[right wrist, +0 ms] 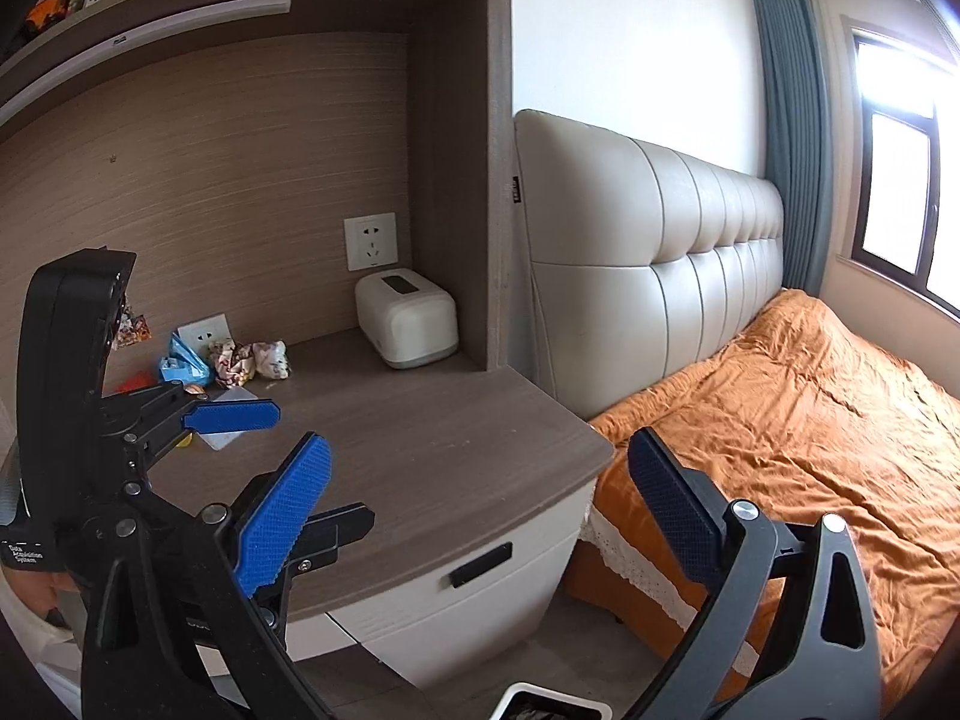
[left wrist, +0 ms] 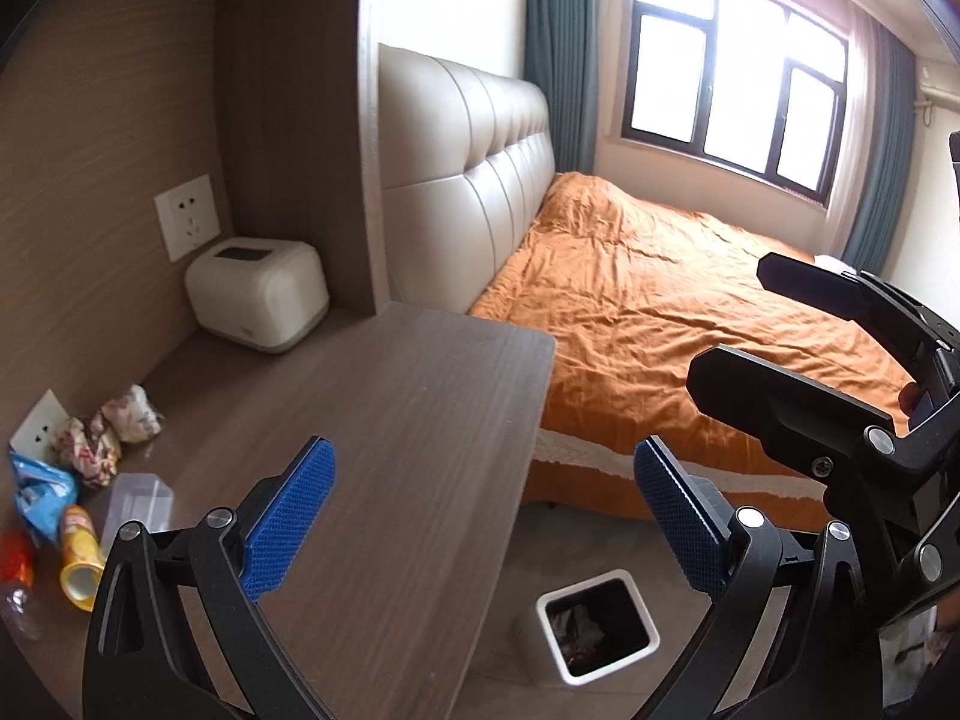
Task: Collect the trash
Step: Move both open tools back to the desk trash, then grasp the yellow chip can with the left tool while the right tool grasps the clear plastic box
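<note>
Trash lies at the desk's back left: crumpled patterned wrappers (left wrist: 105, 429) (right wrist: 249, 363), a blue snack bag (left wrist: 42, 495) (right wrist: 183, 363), a yellow chip can (left wrist: 79, 558) on its side, a clear plastic cup (left wrist: 138, 510) and a red-labelled bottle (left wrist: 15, 570). A white square trash bin (left wrist: 597, 624) with crumpled paper inside stands on the floor by the desk; its rim shows in the right wrist view (right wrist: 543, 705). My left gripper (left wrist: 480, 522) is open and empty above the desk's edge. My right gripper (right wrist: 480, 510) is open and empty, right of the left one.
A wooden desk (left wrist: 390, 420) with a white drawer front (right wrist: 456, 588) stands against a panelled wall with sockets (left wrist: 186, 225). A white tissue box (left wrist: 258, 294) sits in the corner. A bed with an orange cover (left wrist: 690, 312) lies to the right.
</note>
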Motion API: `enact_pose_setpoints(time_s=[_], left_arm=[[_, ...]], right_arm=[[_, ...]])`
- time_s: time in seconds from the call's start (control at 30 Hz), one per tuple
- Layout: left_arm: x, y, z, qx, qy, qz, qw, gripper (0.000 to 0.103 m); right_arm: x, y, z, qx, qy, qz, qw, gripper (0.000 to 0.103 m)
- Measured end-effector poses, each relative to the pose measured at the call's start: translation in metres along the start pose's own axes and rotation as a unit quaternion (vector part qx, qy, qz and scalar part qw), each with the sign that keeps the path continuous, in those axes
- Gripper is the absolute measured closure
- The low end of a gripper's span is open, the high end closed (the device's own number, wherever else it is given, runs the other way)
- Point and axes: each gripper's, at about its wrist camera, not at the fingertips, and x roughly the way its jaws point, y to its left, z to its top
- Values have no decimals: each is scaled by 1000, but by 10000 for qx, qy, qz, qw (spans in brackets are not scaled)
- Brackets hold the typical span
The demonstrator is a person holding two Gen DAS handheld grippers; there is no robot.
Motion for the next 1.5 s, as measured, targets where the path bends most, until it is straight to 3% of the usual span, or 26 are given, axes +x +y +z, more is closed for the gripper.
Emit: enact_pose_setpoints(time_s=[0.23,0.5,0.83,1.03,1.23,1.5], left_arm=[[-14,50,6,-210,-95,364,9991,5],[-24,113,-8,-526,-57,932,9942,5],[-22,197,-46,-1002,288,1861,9770,5],[-7,254,-71,-1499,664,2126,9633,5],[12,277,-90,-1479,999,2519,9512,5],[14,295,-107,-1563,1101,2442,9507,6]], right_arm=[[27,39,26,-220,-77,386,9990,4],[68,95,44,-506,-64,946,9942,4],[134,169,42,-669,297,1602,9844,4],[177,189,30,-713,684,1703,9804,4],[219,205,12,-624,1167,1596,9783,4],[260,236,2,-582,1591,1532,9736,4]])
